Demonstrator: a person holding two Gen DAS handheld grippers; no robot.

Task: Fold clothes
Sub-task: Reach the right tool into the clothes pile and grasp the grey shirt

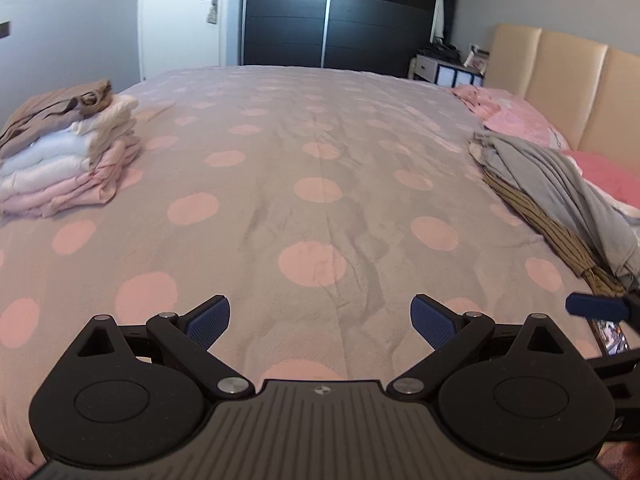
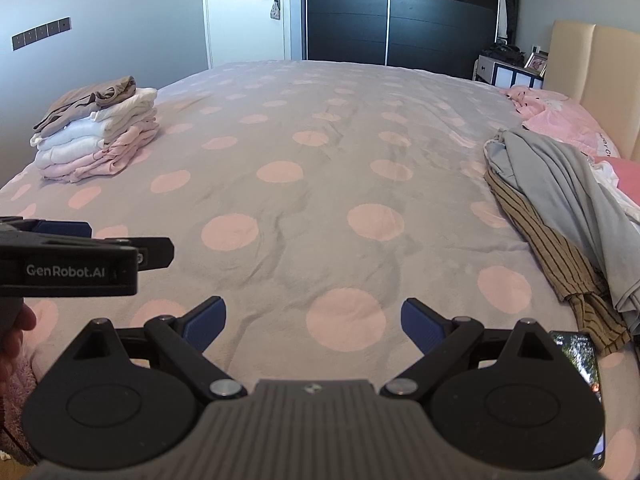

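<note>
The left gripper (image 1: pixel 320 322) is spread wide over the bedspread (image 1: pixel 304 168), holding nothing and touching nothing. The right gripper (image 2: pixel 314 322) is likewise spread wide and empty; it hovers just beside the left one, whose black body shows at the left edge of the right view. A folded stack (image 1: pixel 66 148) of pink, white and tan clothes sits far left on the bed. An unfolded heap (image 2: pixel 560 216), grey over striped brown, lies along the right side near the pink pillows (image 2: pixel 560 118). A phone (image 2: pixel 580 360) lies just beside the heap's near end
</note>
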